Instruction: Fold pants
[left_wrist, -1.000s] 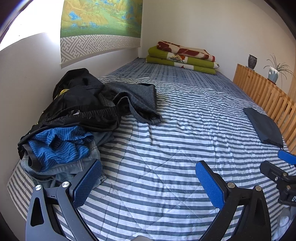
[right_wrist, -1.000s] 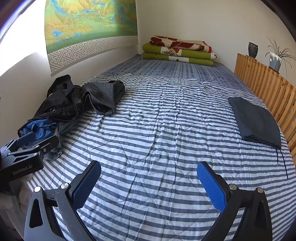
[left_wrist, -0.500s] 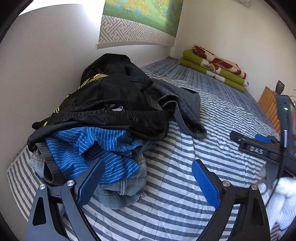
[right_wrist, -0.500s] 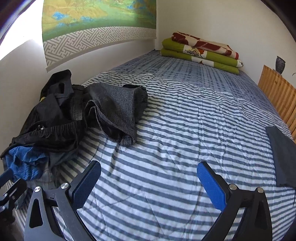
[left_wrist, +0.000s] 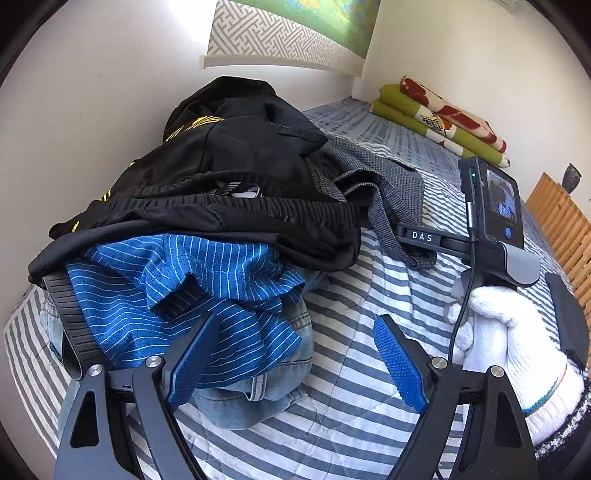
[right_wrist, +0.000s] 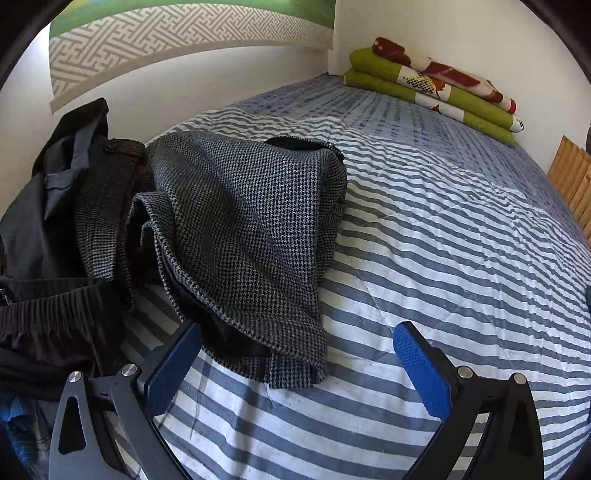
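A heap of clothes lies at the bed's left side by the wall. In the left wrist view, a blue striped garment (left_wrist: 177, 280) lies over denim jeans (left_wrist: 255, 398), with black elastic-waist pants (left_wrist: 236, 184) above. My left gripper (left_wrist: 293, 332) is open, its left pad against the blue garment. Grey houndstooth pants (right_wrist: 251, 221) spill off the heap toward the middle of the bed. My right gripper (right_wrist: 297, 332) is open and straddles their lower hem. A white-gloved hand (left_wrist: 513, 332) holds the right gripper (left_wrist: 410, 234), whose tip reaches the grey pants (left_wrist: 388, 188).
The bed has a blue-and-white striped quilt (right_wrist: 461, 266). Folded green and red blankets (right_wrist: 436, 85) sit at the far end against the wall. A wooden slatted rail (right_wrist: 569, 173) runs along the right side. A wall hanging (right_wrist: 177, 33) is above the heap.
Both grippers have moved left and closer to the clothes heap. The right gripper now stands over the houndstooth pants' hem; the left is at the blue garment. Both stay open.
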